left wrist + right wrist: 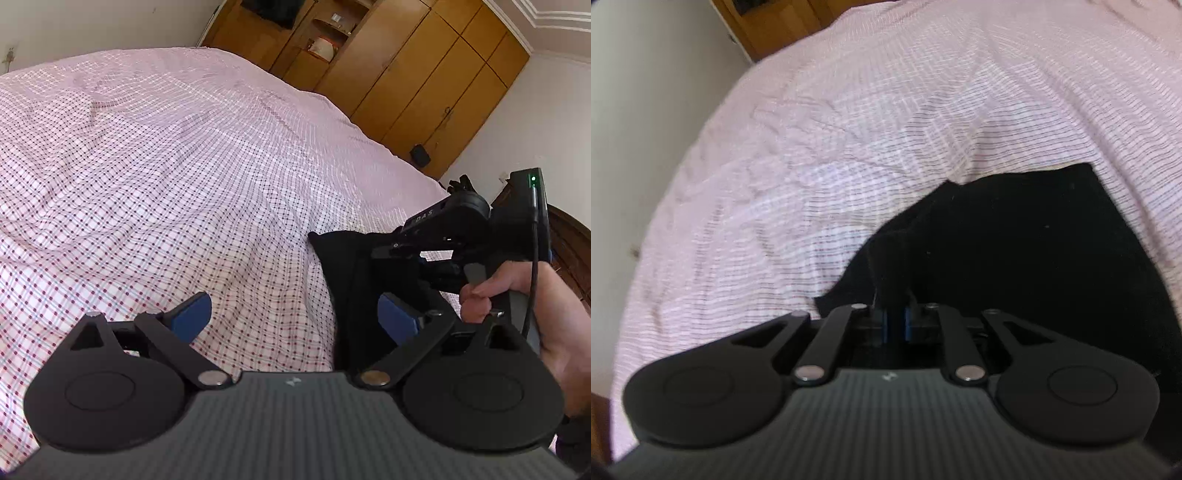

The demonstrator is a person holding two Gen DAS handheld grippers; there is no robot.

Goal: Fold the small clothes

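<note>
A small black garment (343, 280) lies on the pink checked bedsheet (166, 155) near the bed's right edge. In the right wrist view it fills the lower right (1027, 251). My left gripper (295, 317) is open and empty, its blue pads spread wide, just left of the garment. My right gripper (895, 323) is shut on a raised fold of the black garment, blue pads pressed close. It also shows in the left wrist view (391, 251), held by a bare hand (517, 295) at the garment's right side.
A wooden wardrobe (424, 74) with open shelves stands beyond the bed's far edge. White walls (646, 110) border the bed. A dark wooden piece (569, 243) stands at the right. The sheet (849, 129) spreads wrinkled to the left of the garment.
</note>
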